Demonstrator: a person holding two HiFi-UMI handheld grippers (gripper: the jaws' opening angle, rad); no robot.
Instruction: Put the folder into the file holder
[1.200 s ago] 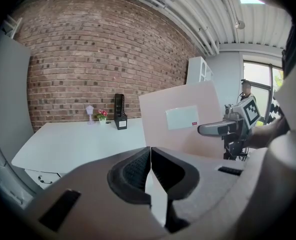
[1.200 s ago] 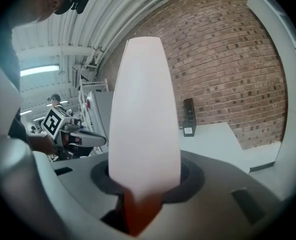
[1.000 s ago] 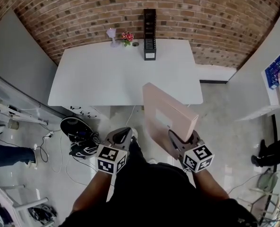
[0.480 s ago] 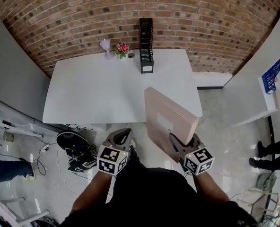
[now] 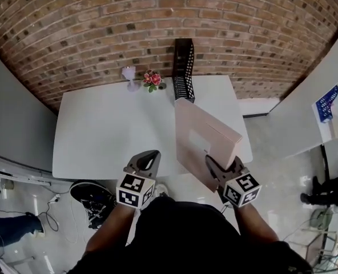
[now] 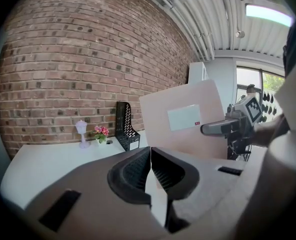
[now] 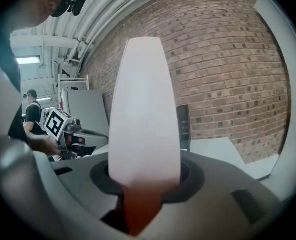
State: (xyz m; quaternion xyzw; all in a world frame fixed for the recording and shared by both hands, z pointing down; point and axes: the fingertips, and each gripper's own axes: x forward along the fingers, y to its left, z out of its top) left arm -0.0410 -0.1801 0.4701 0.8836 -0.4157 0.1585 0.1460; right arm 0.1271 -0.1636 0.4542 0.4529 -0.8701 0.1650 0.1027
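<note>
A pale pink box folder (image 5: 206,141) stands upright on its edge in the air over the near right part of the white table (image 5: 106,136). My right gripper (image 5: 213,163) is shut on its lower corner; in the right gripper view the folder (image 7: 144,114) fills the space between the jaws (image 7: 144,184). The black mesh file holder (image 5: 184,70) stands at the table's far edge against the brick wall, beyond the folder. My left gripper (image 5: 148,157) hovers at the table's near edge, its jaws (image 6: 150,156) shut with nothing between them. The folder (image 6: 183,119) shows to its right.
A small pot of pink flowers (image 5: 153,79) and a pale lilac stem-shaped ornament (image 5: 129,74) stand left of the file holder. A brick wall backs the table. Black shoes (image 5: 92,198) and cables lie on the floor at the left. A person stands far off (image 7: 32,115).
The table and file holder have come nearer in the head view. The folder, still in the right gripper, now hangs over the table's near edge; the left gripper has moved forward too.
</note>
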